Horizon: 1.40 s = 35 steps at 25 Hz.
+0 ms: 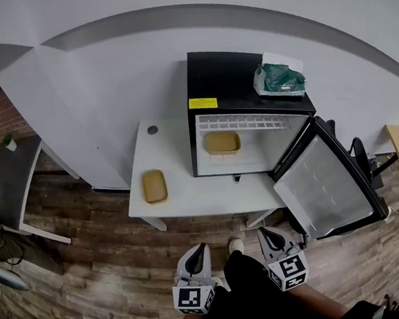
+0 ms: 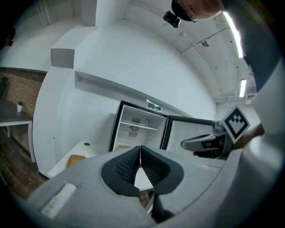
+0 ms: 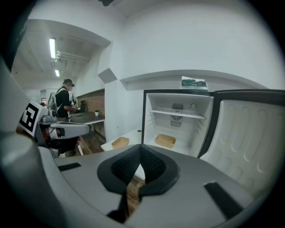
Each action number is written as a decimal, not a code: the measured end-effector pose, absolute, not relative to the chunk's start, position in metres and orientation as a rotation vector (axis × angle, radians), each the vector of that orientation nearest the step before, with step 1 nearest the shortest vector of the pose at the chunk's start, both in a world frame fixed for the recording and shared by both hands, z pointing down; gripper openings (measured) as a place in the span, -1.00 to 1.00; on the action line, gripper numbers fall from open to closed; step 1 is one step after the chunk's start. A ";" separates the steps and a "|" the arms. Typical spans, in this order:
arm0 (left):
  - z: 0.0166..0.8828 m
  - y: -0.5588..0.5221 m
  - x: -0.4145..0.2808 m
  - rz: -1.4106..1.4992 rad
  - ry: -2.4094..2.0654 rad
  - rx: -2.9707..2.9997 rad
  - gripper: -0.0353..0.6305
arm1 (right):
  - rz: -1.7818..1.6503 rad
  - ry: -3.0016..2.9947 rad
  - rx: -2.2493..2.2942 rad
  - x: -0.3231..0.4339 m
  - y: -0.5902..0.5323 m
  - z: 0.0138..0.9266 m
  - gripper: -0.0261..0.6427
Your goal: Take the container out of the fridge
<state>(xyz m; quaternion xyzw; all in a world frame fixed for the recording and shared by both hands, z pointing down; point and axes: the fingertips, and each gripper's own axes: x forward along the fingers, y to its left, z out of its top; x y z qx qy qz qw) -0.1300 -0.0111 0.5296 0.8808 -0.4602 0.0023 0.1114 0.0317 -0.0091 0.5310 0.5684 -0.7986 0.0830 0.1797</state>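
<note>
tan container point(image 1: 222, 142) inside open fridge point(image 1: 226, 75)

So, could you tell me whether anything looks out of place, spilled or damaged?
Nothing stands out. The fridge door hangs open, one container sits level inside, a second container lies flat on the table; no spill shows. The left gripper and right gripper are shut, empty.

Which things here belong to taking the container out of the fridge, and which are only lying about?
Job: fridge, container inside it, open door.
Lying about: second container, on the table; green packet atop the fridge; potted plant.
</note>
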 end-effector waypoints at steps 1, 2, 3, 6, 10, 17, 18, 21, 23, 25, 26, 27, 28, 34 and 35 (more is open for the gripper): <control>0.529 -0.015 -0.127 0.013 -1.355 2.591 -0.84 | 0.230 -2.271 1.611 0.033 -0.016 0.529 -0.92; 0.528 -0.019 -0.124 0.021 -1.356 2.598 -0.85 | 0.226 -2.283 1.619 0.035 -0.023 0.527 -0.92; 0.528 -0.024 -0.120 0.032 -1.355 2.605 -0.85 | 0.223 -2.292 1.630 0.039 -0.031 0.525 -0.92; 0.524 -0.042 -0.105 0.062 -1.340 2.624 -0.84 | 0.227 -2.301 1.667 0.055 -0.052 0.520 -0.92; 0.520 -0.069 -0.083 0.087 -1.322 2.642 -0.84 | 0.244 -2.292 1.692 0.080 -0.076 0.522 -0.92; 0.527 -0.122 -0.055 0.142 -1.312 2.632 -0.84 | 0.299 -2.255 1.750 0.120 -0.114 0.530 -0.92; 0.529 -0.130 -0.050 0.150 -1.312 2.636 -0.84 | 0.301 -2.252 1.753 0.125 -0.120 0.530 -0.92; 0.529 -0.153 -0.033 0.166 -1.308 2.649 -0.84 | 0.306 -2.251 1.760 0.142 -0.138 0.530 -0.92; 0.527 -0.167 -0.024 0.174 -1.314 2.653 -0.84 | 0.309 -2.258 1.759 0.151 -0.150 0.529 -0.92; 0.527 -0.180 -0.017 0.186 -1.326 2.651 -0.84 | 0.313 -2.271 1.754 0.156 -0.160 0.528 -0.92; 0.527 -0.186 -0.015 0.194 -1.333 2.649 -0.84 | 0.316 -2.281 1.750 0.158 -0.165 0.529 -0.92; 0.528 -0.192 -0.012 0.205 -1.340 2.649 -0.84 | 0.320 -2.292 1.744 0.160 -0.171 0.529 -0.92; 0.529 -0.198 -0.009 0.219 -1.345 2.650 -0.84 | 0.324 -2.303 1.736 0.161 -0.176 0.531 -0.92; 0.546 -0.230 0.013 0.313 -1.360 2.638 -0.84 | 0.334 -2.366 1.681 0.168 -0.206 0.537 -0.92; 0.548 -0.234 0.016 0.326 -1.362 2.631 -0.84 | 0.336 -2.375 1.675 0.169 -0.211 0.538 -0.92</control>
